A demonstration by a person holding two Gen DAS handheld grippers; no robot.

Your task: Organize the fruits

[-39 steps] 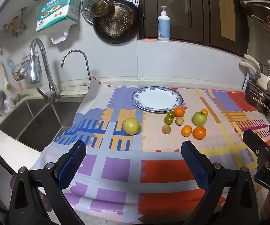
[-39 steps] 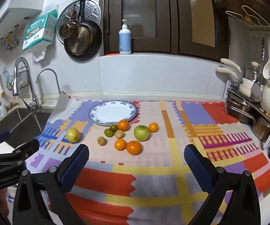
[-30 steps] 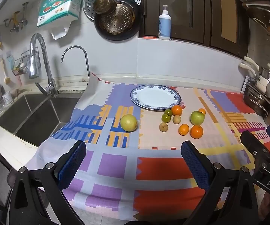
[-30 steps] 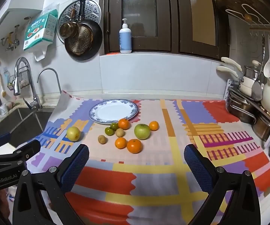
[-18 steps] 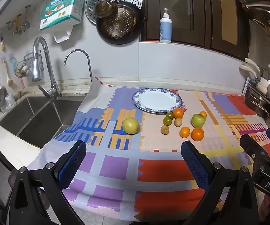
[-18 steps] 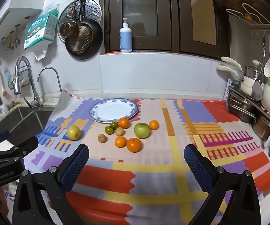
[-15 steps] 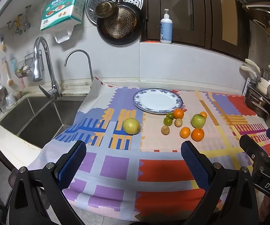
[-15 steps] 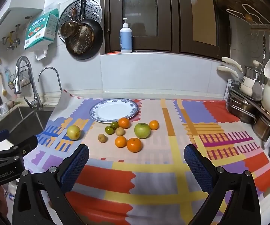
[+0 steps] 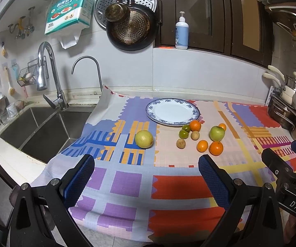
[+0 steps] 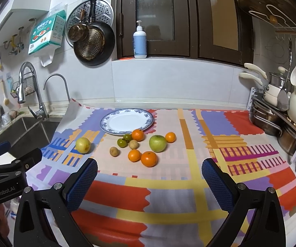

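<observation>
Lying beyond both jaws: fruits (image 10: 141, 144).

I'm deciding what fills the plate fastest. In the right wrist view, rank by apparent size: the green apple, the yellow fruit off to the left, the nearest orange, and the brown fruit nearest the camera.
1. Green apple
2. Nearest orange and yellow fruit: these look alike, and the orange lies nearer the camera, so no ranking between them.
3. Brown fruit, clearly smallest.

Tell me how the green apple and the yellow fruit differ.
The green apple is green; the yellow fruit is pale yellow. The apple sits among the small fruits, close beside an orange; the yellow fruit lies alone, nearer the sink. Both are round, similar in size, bigger than the other fruits, and rest on the cloth, off the plate.
</observation>
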